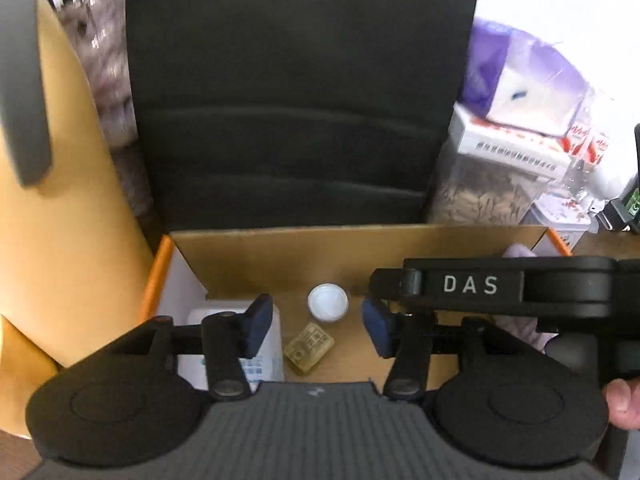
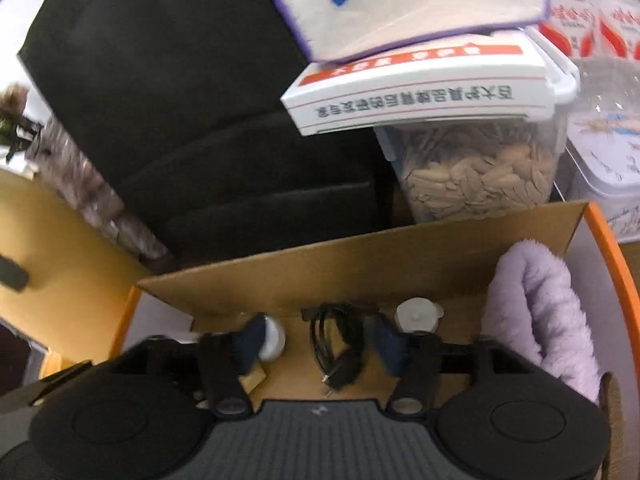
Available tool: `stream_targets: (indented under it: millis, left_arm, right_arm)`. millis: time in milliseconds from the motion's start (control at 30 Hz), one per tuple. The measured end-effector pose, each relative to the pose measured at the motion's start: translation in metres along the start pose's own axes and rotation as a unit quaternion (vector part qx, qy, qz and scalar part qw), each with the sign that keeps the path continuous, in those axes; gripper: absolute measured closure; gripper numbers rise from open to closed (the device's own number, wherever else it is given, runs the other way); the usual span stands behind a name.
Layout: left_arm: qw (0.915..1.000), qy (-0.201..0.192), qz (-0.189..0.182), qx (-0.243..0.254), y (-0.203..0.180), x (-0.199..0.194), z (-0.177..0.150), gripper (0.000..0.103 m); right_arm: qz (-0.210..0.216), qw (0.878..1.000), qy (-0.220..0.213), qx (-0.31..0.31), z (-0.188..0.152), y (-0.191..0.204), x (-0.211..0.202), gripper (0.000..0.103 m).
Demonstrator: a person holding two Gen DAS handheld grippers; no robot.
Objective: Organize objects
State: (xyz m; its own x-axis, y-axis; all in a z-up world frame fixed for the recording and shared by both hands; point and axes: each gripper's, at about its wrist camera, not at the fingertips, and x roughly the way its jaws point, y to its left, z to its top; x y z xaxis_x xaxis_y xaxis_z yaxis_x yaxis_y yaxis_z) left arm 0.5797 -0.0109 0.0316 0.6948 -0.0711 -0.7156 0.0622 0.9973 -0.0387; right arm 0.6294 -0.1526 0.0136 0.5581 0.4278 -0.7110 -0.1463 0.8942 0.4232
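Cardboard box with orange rim is sitting below both grippers, its brown inner wall running left to right across the far side. Left gripper is hovering over the box floor with its blue pads spread wide and nothing between them. Under the gap a white round cap is lying flat near the far wall, and just nearer a small yellowish block is lying with its long axis tilted, running from near-left to far-right. A white bottle is lying along the left side of the box, partly hidden by the left finger.

Right gripper is also standing wide open and holding nothing. Between its pads a coiled black cable is resting on the floor, its coil stretching away from the camera and its plug end pointing toward the camera. A white lid is sitting by the far wall, and a lilac fuzzy cloth is filling the right corner. Bare floor is showing between the cable and the cloth.
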Motion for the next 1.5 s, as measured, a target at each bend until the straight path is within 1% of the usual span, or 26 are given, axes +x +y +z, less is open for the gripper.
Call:
stream_targets:
  millis: [100, 200, 267, 300, 333, 400, 433, 567, 600, 633, 667, 700, 767, 833, 900, 933, 967, 1033, 1100, 1167, 1267, 1333, 1367, 1400, 1433, 1500]
  left_arm:
    - [1.0, -0.005, 0.003, -0.003, 0.006, -0.02, -0.001, 0.05]
    - [0.9997, -0.022, 0.01, 0.001, 0.007, -0.053, -0.001, 0.05]
    - [0.9991, -0.041, 0.011, 0.006, 0.006, -0.084, -0.009, 0.045]
    - [0.9986, -0.052, 0.004, 0.013, 0.006, -0.103, -0.015, 0.042]
    - [0.9981, -0.059, -0.003, 0.02, 0.006, -0.119, -0.021, 0.037]
    - [0.9969, -0.07, -0.026, 0.024, 0.008, -0.154, -0.04, 0.033]
    - [0.9961, -0.076, -0.038, 0.025, 0.009, -0.171, -0.052, 0.032]
    - [0.989, -0.119, -0.078, 0.04, 0.014, -0.248, -0.12, 0.016]
    - [0.9874, -0.123, -0.086, 0.05, 0.013, -0.261, -0.137, 0.014]
    - [0.9858, -0.123, -0.096, 0.062, 0.012, -0.276, -0.154, 0.01]
    - [0.9841, -0.121, -0.109, 0.071, 0.01, -0.288, -0.174, 0.003]
    - [0.9821, -0.116, -0.125, 0.079, 0.008, -0.298, -0.192, 0.001]
    - [0.9804, -0.108, -0.144, 0.08, 0.007, -0.319, -0.228, 0.0]
    - [0.9804, -0.103, -0.151, 0.075, 0.01, -0.339, -0.258, 0.0]
    - [0.978, -0.105, -0.163, 0.078, 0.016, -0.36, -0.284, 0.0]
    - [0.9765, -0.11, -0.166, 0.082, 0.019, -0.369, -0.292, 0.0]
    - [0.9751, -0.119, -0.168, 0.084, 0.024, -0.378, -0.3, 0.0]
    - [0.9743, -0.132, -0.162, 0.084, 0.032, -0.392, -0.309, 0.0]
    - [0.9743, -0.142, -0.154, 0.083, 0.036, -0.401, -0.315, 0.0]
    - [0.974, -0.149, -0.151, 0.08, 0.036, -0.408, -0.323, 0.0]
    - [0.9723, -0.154, -0.157, 0.08, 0.033, -0.408, -0.332, 0.0]
    - [0.9737, -0.154, -0.147, 0.081, 0.029, -0.401, -0.334, 0.0]
    - [0.9739, -0.152, -0.148, 0.081, 0.027, -0.396, -0.333, 0.0]
    - [0.9742, -0.145, -0.154, 0.078, 0.025, -0.388, -0.331, 0.0]
    - [0.9745, -0.136, -0.163, 0.074, 0.023, -0.377, -0.329, 0.0]
    - [0.977, -0.113, -0.167, 0.071, 0.013, -0.353, -0.326, 0.0]
  right_arm:
    - [-0.025, 0.999, -0.022, -0.04, -0.006, 0.014, -0.024, 0.037]
    - [-0.042, 0.995, -0.051, -0.079, -0.013, 0.027, -0.066, 0.037]
    - [-0.049, 0.991, -0.069, -0.108, -0.028, 0.038, -0.102, 0.037]
    - [-0.054, 0.988, -0.076, -0.121, -0.036, 0.04, -0.121, 0.035]
    - [-0.056, 0.986, -0.083, -0.131, -0.045, 0.043, -0.137, 0.028]
    - [-0.052, 0.983, -0.097, -0.146, -0.072, 0.045, -0.173, 0.021]
    - [-0.049, 0.981, -0.102, -0.156, -0.086, 0.048, -0.188, 0.021]
    - [-0.044, 0.97, -0.135, -0.197, -0.166, 0.057, -0.253, 0.021]
    - [-0.038, 0.968, -0.143, -0.202, -0.183, 0.055, -0.269, 0.02]
    - [-0.032, 0.966, -0.149, -0.208, -0.208, 0.055, -0.284, 0.018]
    - [-0.029, 0.965, -0.156, -0.21, -0.225, 0.054, -0.296, 0.017]
    - [-0.03, 0.963, -0.168, -0.21, -0.248, 0.053, -0.309, 0.015]
    - [-0.035, 0.959, -0.184, -0.212, -0.287, 0.05, -0.334, 0.012]
    - [-0.038, 0.957, -0.191, -0.216, -0.323, 0.048, -0.354, 0.011]
    - [-0.041, 0.952, -0.22, -0.21, -0.359, 0.044, -0.374, 0.009]
    - [-0.05, 0.946, -0.235, -0.216, -0.376, 0.043, -0.384, 0.002]
    - [-0.066, 0.943, -0.241, -0.221, -0.388, 0.044, -0.391, 0.0]
    - [-0.1, 0.935, -0.25, -0.23, -0.408, 0.049, -0.403, 0.0]
    - [-0.096, 0.935, -0.249, -0.235, -0.421, 0.053, -0.414, 0.0]
    - [-0.085, 0.937, -0.252, -0.225, -0.429, 0.054, -0.422, 0.003]
    - [-0.093, 0.937, -0.257, -0.217, -0.434, 0.055, -0.421, 0.018]
    - [-0.106, 0.936, -0.25, -0.222, -0.433, 0.056, -0.411, 0.039]
    - [-0.11, 0.938, -0.24, -0.225, -0.43, 0.055, -0.404, 0.046]
    - [-0.106, 0.94, -0.232, -0.226, -0.428, 0.053, -0.399, 0.057]
    - [-0.1, 0.943, -0.225, -0.223, -0.424, 0.051, -0.392, 0.065]
    - [-0.09, 0.95, -0.214, -0.209, -0.411, 0.046, -0.376, 0.068]
